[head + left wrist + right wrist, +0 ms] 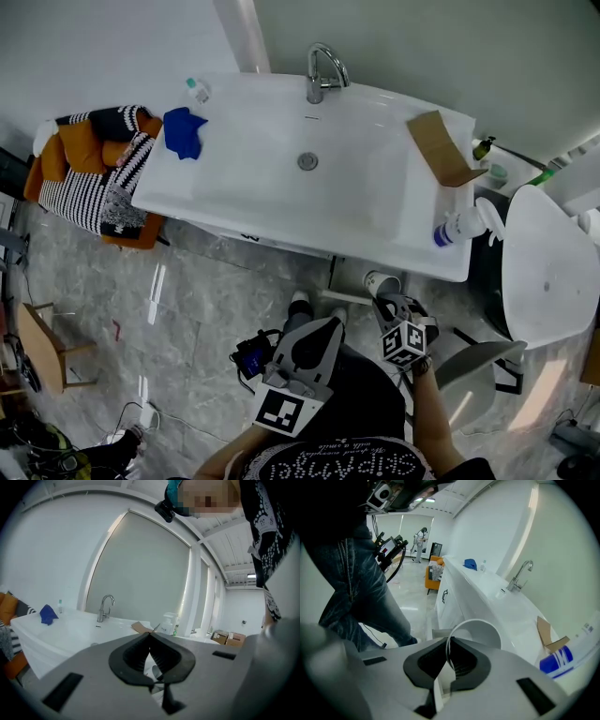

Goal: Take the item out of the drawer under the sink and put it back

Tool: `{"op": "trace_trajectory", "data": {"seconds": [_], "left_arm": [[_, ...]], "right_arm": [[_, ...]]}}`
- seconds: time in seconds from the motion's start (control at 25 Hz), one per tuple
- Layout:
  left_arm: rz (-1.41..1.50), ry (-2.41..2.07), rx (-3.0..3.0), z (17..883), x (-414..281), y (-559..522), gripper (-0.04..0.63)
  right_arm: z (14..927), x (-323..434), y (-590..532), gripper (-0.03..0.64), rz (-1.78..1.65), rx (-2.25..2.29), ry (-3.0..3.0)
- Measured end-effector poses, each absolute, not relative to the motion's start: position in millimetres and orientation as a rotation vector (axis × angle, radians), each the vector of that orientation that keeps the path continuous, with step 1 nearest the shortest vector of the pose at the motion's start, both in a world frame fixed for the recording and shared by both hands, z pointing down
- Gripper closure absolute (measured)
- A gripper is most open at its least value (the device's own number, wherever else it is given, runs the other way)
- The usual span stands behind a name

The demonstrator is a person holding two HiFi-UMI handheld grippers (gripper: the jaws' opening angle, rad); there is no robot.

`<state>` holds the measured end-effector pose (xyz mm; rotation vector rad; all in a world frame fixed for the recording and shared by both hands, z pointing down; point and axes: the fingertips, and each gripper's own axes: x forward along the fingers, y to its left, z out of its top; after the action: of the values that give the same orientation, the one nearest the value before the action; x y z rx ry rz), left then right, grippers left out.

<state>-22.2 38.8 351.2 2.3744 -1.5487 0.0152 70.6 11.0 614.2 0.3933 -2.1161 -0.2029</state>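
Left gripper (150, 634), jaws pressed together on nothing, points level, the sink (65, 629) ahead to its left. Right gripper (447, 641) tilts downward, pinching the rim of a white paper cup (480, 632) that juts just beyond its jaws.

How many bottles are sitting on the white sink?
2. A little clear bottle at the sink's back left corner, by the blue cloth, and a white spray bottle at its front right corner. Another small bottle seems to stand just past the right edge.

White sink top (234, 178) bears blue cloth (184, 132), cardboard (441, 148), spray bottle (461, 226).
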Motion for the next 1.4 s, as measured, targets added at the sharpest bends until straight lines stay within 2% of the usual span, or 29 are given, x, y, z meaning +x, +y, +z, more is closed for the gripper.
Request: {"op": "trace_trajectory", "data": {"seconds": [1.4], "left_arm": [[0.092,-1.553,2.213,378,-42,32,0.591]], "right_arm": [[714,74,-25,0.592,-0.051,0.259,-1.938]]}}
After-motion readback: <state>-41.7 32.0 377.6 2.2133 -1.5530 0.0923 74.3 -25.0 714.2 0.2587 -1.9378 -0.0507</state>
